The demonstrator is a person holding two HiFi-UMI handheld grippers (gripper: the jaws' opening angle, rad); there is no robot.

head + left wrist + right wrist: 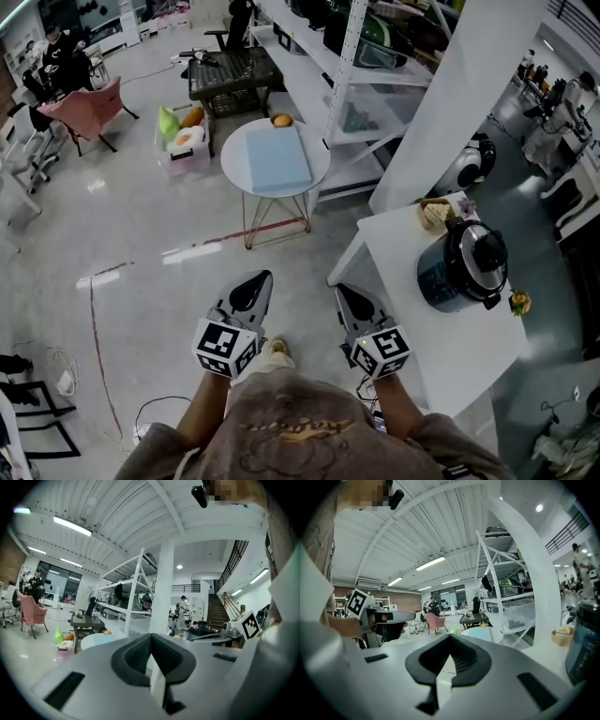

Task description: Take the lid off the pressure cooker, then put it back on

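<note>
Half the pressure cooker (583, 639) is cut off; right gripper (450, 644) closed, empty.

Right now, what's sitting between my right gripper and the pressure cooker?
Nothing stands there. In the head view, only a bare stretch of the white table lies between the shut right gripper and the pressure cooker.

A round white table (232, 161) stands on the shiny floor (141, 234). A light blue board (277, 159) and a small orange thing (281, 120) lie on top. Just beside the table is a pink box (187, 157) of colourful things. A pink chair (86, 108) sits far left. Tall white shelves (347, 66) stand behind. A white counter (394, 277) is at the right.
</note>
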